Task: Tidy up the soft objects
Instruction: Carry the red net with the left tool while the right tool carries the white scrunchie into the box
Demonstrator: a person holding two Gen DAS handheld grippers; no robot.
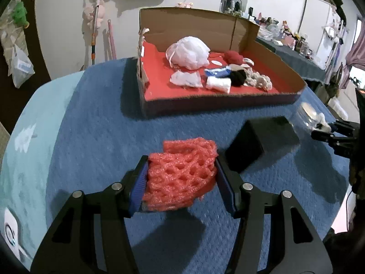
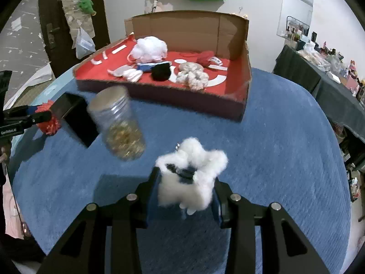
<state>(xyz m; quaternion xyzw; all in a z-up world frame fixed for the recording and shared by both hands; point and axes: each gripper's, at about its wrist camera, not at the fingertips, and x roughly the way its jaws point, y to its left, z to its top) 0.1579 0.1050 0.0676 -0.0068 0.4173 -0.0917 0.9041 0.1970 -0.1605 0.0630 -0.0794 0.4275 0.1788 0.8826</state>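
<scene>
My left gripper (image 1: 181,178) is shut on a red foam net (image 1: 182,173) and holds it above the blue cloth; the net also shows in the right wrist view (image 2: 49,121). My right gripper (image 2: 186,191) is shut on a white fluffy plush toy (image 2: 194,173) with a dark patch; the toy also shows in the left wrist view (image 1: 320,123). Ahead stands a cardboard box (image 1: 228,98) with a red floor. It holds a white mesh pouf (image 1: 188,52), red yarn, a black ball, a blue item, white pads and beige scrunchies (image 2: 194,75).
A black box (image 1: 257,143) and a clear plastic jar (image 2: 118,125) with golden contents stand on the blue cloth (image 2: 273,159) between the grippers. The jar looks tilted and blurred. A dark side table with clutter (image 2: 330,73) is at right.
</scene>
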